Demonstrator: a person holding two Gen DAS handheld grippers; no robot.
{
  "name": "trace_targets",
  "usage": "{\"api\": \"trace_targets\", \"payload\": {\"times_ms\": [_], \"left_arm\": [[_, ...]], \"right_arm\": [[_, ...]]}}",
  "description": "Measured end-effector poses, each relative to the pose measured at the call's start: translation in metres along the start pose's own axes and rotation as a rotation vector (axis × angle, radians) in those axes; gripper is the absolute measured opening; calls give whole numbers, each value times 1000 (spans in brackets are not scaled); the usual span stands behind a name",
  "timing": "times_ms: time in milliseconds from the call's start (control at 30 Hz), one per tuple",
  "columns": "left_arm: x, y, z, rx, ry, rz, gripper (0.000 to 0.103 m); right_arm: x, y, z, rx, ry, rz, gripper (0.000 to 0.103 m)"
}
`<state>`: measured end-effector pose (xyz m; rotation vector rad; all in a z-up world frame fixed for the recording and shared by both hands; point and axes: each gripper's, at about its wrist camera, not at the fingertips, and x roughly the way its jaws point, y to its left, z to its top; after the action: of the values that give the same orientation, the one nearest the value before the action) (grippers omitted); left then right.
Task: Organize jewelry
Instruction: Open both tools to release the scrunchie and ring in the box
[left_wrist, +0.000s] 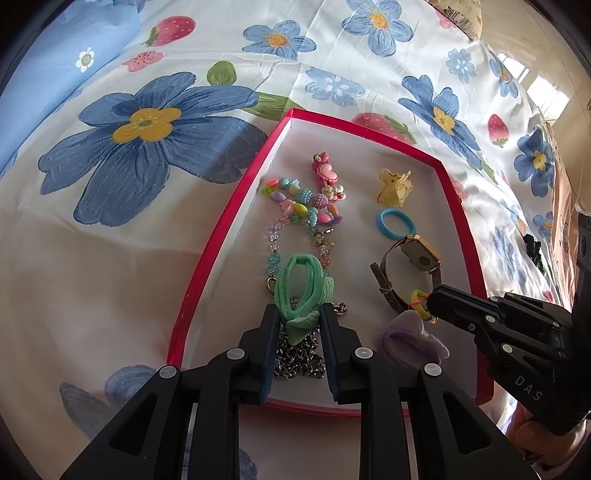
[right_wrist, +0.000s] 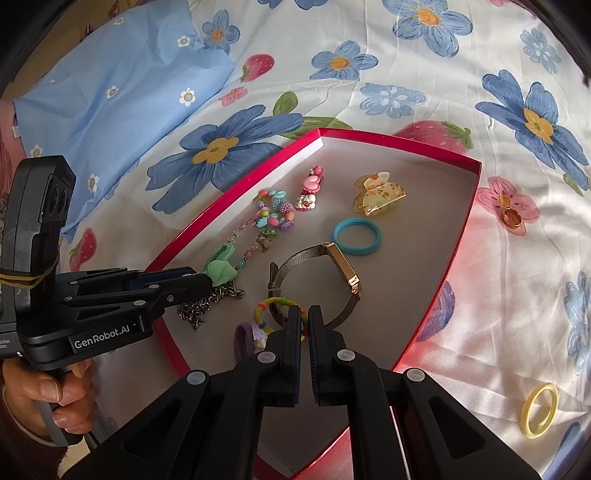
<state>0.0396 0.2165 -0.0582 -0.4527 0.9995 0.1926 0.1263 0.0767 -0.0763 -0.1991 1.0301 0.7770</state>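
Note:
A shallow red box (left_wrist: 229, 229) lies on a flowered bedsheet. My left gripper (left_wrist: 299, 314) is shut on a green hair tie (left_wrist: 299, 280), which rests over a silver chain (left_wrist: 299, 358) at the box's near end. To the right, my right gripper (right_wrist: 304, 315) is shut on a thin rainbow hair band (right_wrist: 271, 304), just beside the strap of a gold watch (right_wrist: 343, 273). A purple hair tie (right_wrist: 245, 341) lies below the band, partly hidden by the right fingers. From the right wrist view the left gripper (right_wrist: 207, 280) comes in from the left with a person's hand on its handle.
The box also holds a blue ring (right_wrist: 356, 236), a yellow claw clip (right_wrist: 378, 195), a pink clip (left_wrist: 325, 171) and beaded strands (left_wrist: 299, 201). On the sheet to the right lie a yellow band (right_wrist: 539, 410) and a gold ring (right_wrist: 513, 218). A blue pillow (right_wrist: 122, 88) is at the far left.

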Motion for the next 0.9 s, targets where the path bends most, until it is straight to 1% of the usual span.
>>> {"api": "trace_targets", "payload": {"times_ms": [167,233,300,467,733,800,900], "left_arm": [[-1,0,0,-2,0,8,25],[-2,1,0,-8,1,9,32],[-2,2,-1,-12,-1,12,35],[-5,3,-1,-16,-4,13,36],[-9,3,-3,-19,-12,17,47],[-11,4,-3,-20,-15,17,49],[-14,4,-4,-21,-19,18,52]], "right_arm": [[0,0,0,4,-1,6,6],[0,0,0,9,-2,13,7],[1,0,0,13,-2,18,9],[-1,1,0,14,-12,27,26],[-4,-2,0,27,-19,26,29],[-5,-3,0,30,-20,27,32],[-7,-3,0,33,-26,29,32]]}}
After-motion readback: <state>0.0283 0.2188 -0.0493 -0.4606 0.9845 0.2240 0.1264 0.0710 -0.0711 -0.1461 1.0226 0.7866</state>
